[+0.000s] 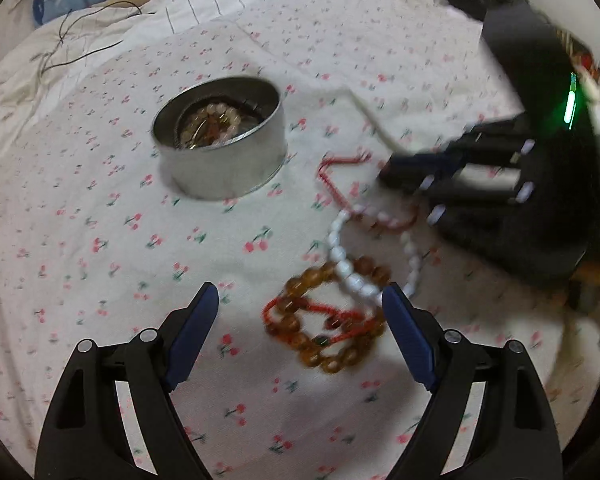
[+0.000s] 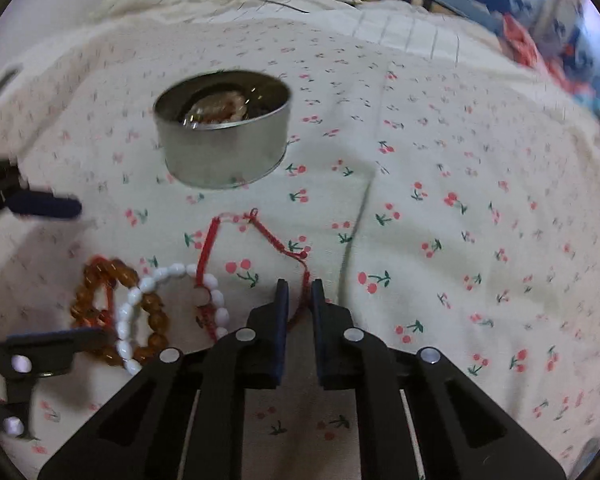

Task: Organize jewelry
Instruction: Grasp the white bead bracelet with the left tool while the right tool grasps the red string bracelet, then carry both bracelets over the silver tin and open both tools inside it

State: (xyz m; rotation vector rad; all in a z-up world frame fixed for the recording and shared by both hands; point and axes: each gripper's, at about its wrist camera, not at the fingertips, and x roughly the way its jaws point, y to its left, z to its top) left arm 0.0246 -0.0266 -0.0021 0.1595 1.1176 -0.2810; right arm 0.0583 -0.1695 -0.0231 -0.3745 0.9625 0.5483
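While the left wrist view looks down on a cherry-print sheet [image 1: 100, 208], a round metal tin [image 1: 220, 136] stands on the cloth and serves as the landmark; inside it lie pale beads and something dark, too blurred to sort out. Nearer the camera than the tin and off to its right lies the loose jewelry: a red cord bracelet [image 1: 332, 184], a white bead bracelet [image 1: 342, 258] crossing it, and an amber bead bracelet [image 1: 320, 320] tangled with a second red cord. The left gripper [image 1: 300, 300] hangs over this pile with its blue-padded jaws spread wide, the amber beads between them but untouched by either pad. Right of the tin, the right gripper [image 1: 396, 168] reaches in with its tips down at the red cord. From the right wrist view, the tin [image 2: 224, 136] sits beyond the jewelry, and the red cord bracelet [image 2: 260, 236] loops on the sheet [image 2: 460, 200] on the camera's side of it. The right gripper [image 2: 299, 284] shows its jaws drawn narrow, with the near stretch of the cord running in between the tips; it seems pinched there, though the blur leaves the contact unsure. Left of the cord lie the white bead bracelet [image 2: 140, 300] and the amber bead bracelet [image 2: 100, 280], flanked by the left gripper's [image 2: 72, 272] blue fingers [image 2: 48, 205].
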